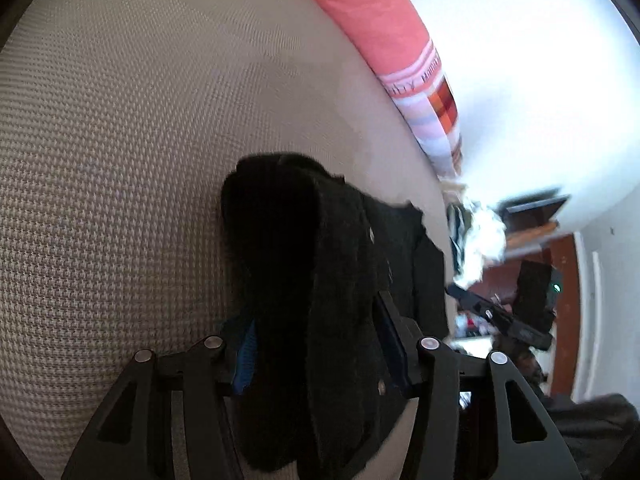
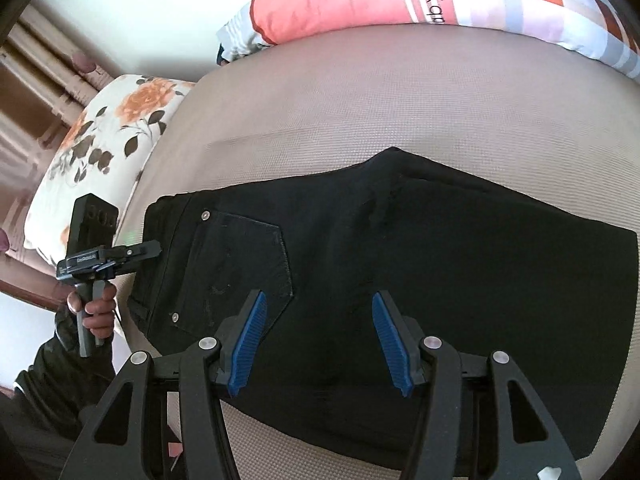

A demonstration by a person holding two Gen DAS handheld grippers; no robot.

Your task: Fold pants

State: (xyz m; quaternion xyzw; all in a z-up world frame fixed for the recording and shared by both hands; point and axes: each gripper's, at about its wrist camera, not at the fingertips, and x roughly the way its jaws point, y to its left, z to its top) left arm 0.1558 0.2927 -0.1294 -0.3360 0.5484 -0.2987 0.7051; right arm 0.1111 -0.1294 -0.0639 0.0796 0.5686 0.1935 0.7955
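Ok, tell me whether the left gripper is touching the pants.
Touching. In the left wrist view the left gripper is shut on a bunched fold of the black pants, the cloth filling the space between its fingers.

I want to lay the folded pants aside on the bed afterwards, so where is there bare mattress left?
The widest bare patch of mattress lies between the black pants and the pink pillow. A narrow strip remains below the pants' near edge, by the right gripper. The waistband side is crowded: the left gripper grips there, beside the floral pillow.
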